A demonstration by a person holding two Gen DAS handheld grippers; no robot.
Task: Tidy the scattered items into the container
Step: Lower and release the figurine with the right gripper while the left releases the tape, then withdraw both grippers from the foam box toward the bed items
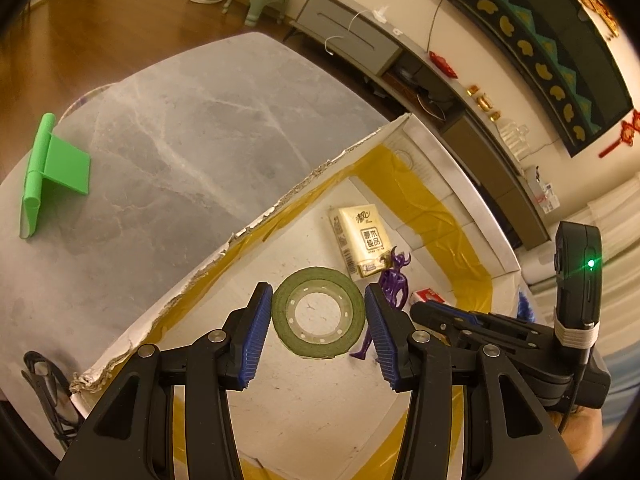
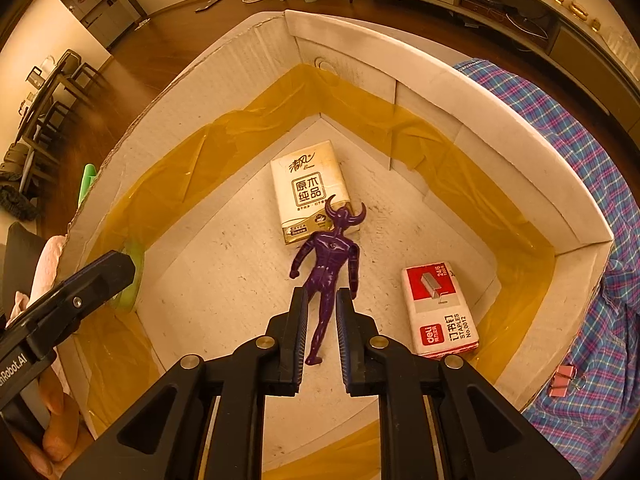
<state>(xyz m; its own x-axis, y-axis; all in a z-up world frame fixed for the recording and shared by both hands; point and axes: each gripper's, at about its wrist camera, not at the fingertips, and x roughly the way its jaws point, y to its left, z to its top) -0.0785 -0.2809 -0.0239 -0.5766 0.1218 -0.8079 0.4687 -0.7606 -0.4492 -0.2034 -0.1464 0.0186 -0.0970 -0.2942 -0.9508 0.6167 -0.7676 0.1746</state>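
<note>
A white cardboard box (image 1: 280, 204) with yellow tape holds a tissue pack (image 1: 360, 240), a purple figure (image 1: 394, 284) and a red staples box (image 2: 440, 312). My left gripper (image 1: 318, 312) is over the box with its blue pads on either side of a green tape roll (image 1: 318, 312); whether they grip it is unclear. My right gripper (image 2: 320, 308) is inside the box, its narrowly parted jaws straddling the legs of the purple figure (image 2: 332, 256), which lies on the box floor beside the tissue pack (image 2: 308, 196). The right gripper also shows in the left wrist view (image 1: 428, 312).
A green stand (image 1: 52, 172) stands on the grey marble table (image 1: 180, 140) left of the box. A pink binder clip (image 2: 562, 380) lies on the plaid cloth (image 2: 580, 200) right of the box. A black cable (image 1: 44, 384) lies at the table's near left edge.
</note>
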